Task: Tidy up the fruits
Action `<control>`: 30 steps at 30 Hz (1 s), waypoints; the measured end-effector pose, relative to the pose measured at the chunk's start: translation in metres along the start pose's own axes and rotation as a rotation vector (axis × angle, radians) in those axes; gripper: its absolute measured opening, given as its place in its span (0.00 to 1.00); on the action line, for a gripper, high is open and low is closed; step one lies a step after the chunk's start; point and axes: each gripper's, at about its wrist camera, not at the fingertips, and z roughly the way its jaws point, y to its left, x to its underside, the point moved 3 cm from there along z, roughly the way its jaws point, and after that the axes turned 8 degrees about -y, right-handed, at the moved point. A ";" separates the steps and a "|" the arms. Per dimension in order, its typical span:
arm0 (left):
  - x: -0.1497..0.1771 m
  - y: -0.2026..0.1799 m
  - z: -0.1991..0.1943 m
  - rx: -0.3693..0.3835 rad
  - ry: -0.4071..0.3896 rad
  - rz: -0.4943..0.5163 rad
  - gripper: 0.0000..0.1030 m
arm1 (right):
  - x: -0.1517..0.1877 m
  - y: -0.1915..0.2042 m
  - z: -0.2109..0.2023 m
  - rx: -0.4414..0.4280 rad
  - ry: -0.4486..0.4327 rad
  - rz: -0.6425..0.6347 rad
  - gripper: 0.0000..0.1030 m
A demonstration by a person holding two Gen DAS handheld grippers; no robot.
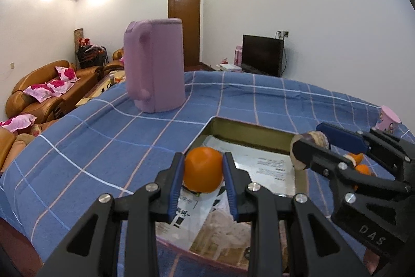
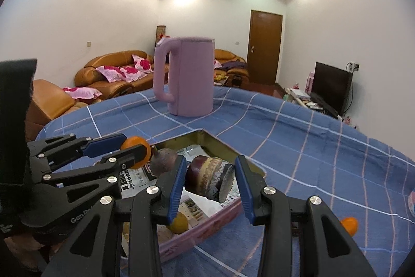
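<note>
Orange (image 1: 203, 170) sits squeezed between the blue pads of the left gripper (image 1: 203, 173), held just above the paper-lined tray (image 1: 247, 130) on the blue checked tablecloth (image 1: 103, 136). Grip is across the fruit's widest part, which likely keeps the round skin from rolling out.

Right gripper (image 2: 210, 179) straddles a cut purple stub (image 2: 210, 179), striped on its side, pale on the cut face (sugarcane or similar, cannot tell for sure). The left pad (image 2: 179, 181) touches it; on the right a gap shows, so whether it is truly pinched I cannot tell. It appears lifted over the tray's pink near wall.

Dark rounded fruit (image 2: 163, 164) lies in the tray behind that pad; a yellowish fruit (image 2: 179, 223) shows low in the tray. One small orange piece (image 2: 350, 225) lies on the cloth outside, right side, probably yet to be gathered.

Purple kettle (image 1: 155, 66) stands well apart, beyond the tray.

Judgement: both tools are working at the tray, which serves as the collecting point.
</note>
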 end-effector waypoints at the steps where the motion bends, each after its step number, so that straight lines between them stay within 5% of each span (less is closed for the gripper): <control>1: 0.001 0.001 0.000 -0.002 0.006 0.001 0.31 | 0.001 0.000 0.003 -0.002 0.007 0.001 0.40; 25: 0.017 0.006 0.021 -0.022 0.102 0.022 0.33 | 0.023 0.008 0.042 -0.036 0.182 0.016 0.40; 30: 0.015 0.010 0.014 -0.023 0.089 -0.002 0.48 | 0.024 0.010 0.036 -0.020 0.179 0.007 0.47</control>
